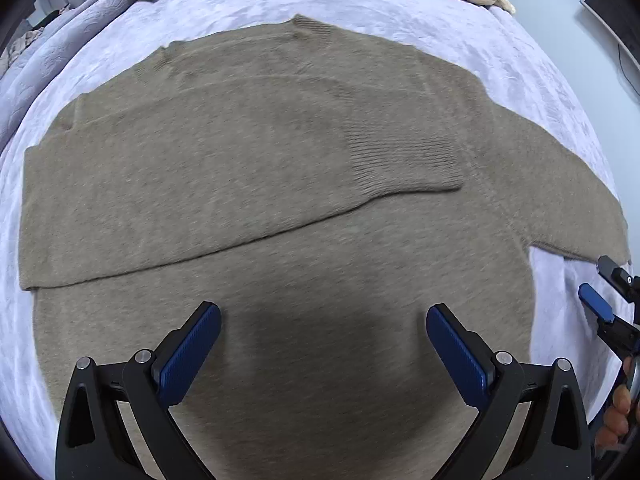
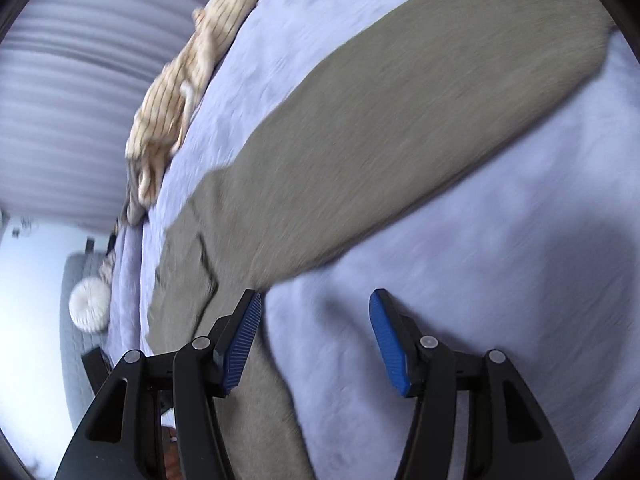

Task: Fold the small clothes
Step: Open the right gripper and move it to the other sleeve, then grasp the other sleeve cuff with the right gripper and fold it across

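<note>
In the left wrist view, the taupe sweater (image 1: 280, 200) lies flat on the lavender bed cover (image 1: 460, 20), filling most of the frame. One sleeve (image 1: 240, 184) is already folded across the chest, its ribbed cuff (image 1: 404, 156) ending right of center. The other sleeve (image 1: 560, 184) still stretches out toward the right edge. The left tool (image 1: 323, 344) hovers over the lower body of the sweater at the bottom center, its blue pads spread wide and gripping nothing. At the far right edge, the right tool (image 1: 600, 292) shows partly, just beside that outstretched sleeve.

In the right wrist view, a cream striped garment (image 2: 180, 92) sits piled at the upper left, along the far side of the bed. The unfolded sleeve (image 2: 400, 128) runs diagonally from lower left to upper right. The right tool (image 2: 316, 332), bottom center, is also spread and empty, with one pad over the sleeve's lower edge and the other over bare cover.

The likely risk: a pinch here could catch the bed cover along with the knit, dragging it up and rumpling the folded sleeve. The fuzzy fabric may also slip from a shallow grip.
</note>
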